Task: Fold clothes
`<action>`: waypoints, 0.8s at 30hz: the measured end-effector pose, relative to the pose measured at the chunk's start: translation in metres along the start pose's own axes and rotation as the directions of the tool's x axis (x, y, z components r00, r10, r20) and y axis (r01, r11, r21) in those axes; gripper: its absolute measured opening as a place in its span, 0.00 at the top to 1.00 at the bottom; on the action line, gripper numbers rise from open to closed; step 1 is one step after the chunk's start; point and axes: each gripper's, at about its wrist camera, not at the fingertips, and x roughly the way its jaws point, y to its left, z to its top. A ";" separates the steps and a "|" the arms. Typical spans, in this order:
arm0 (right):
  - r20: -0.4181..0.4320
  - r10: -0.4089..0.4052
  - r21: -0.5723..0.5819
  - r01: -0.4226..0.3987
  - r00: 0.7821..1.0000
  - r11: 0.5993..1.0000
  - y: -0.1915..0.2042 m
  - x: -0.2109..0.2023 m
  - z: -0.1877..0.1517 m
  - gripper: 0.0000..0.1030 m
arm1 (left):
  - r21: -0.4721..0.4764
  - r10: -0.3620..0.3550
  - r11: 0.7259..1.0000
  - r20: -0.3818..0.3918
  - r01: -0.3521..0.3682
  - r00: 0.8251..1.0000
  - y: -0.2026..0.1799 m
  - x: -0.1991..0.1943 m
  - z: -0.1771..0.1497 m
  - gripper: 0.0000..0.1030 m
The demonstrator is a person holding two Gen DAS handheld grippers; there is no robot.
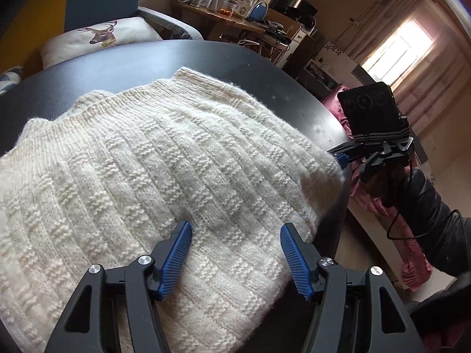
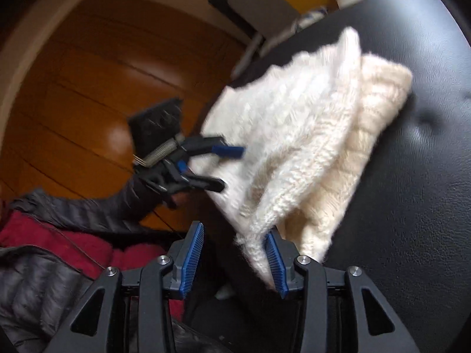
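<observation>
A cream knitted sweater [image 1: 147, 161] lies folded in layers on a black padded tabletop [image 1: 235, 58]. My left gripper [image 1: 235, 232] hovers over the sweater's near part with its blue pads wide apart and nothing pinched. In the right wrist view the same sweater [image 2: 309, 132] is blurred. Its near corner hangs off the tabletop [image 2: 412, 176] and rests against one pad of my right gripper [image 2: 235, 253]; the other pad stands clear, so the jaws are open. The right gripper [image 1: 338, 154] shows at the sweater's right edge, and the left gripper [image 2: 226, 164] shows open at its far-left edge.
A deer-print pillow [image 1: 97, 35] lies beyond the table. A cluttered wooden desk [image 1: 223, 14] stands at the back, and pink cloth [image 1: 382, 206] hangs to the right. A dark puffer sleeve [image 1: 426, 206] holds the right gripper. A wooden door [image 2: 88, 88] fills the left.
</observation>
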 end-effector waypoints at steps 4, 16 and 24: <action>-0.140 0.077 -0.003 -0.079 0.987 0.997 0.001 0.024 0.004 0.57 | 0.025 -0.024 0.999 -0.033 0.025 0.999 -0.002 -0.002 -0.002 0.36; -0.366 0.098 -0.039 -0.120 0.925 0.992 0.019 0.080 0.001 0.55 | 0.042 -0.064 0.997 -0.065 0.067 0.996 -0.001 -0.008 -0.010 0.33; -0.447 -0.078 -0.001 0.087 0.891 0.996 0.006 0.060 -0.016 0.84 | 0.067 -0.035 0.997 -0.062 0.039 0.997 -0.014 0.001 -0.009 0.33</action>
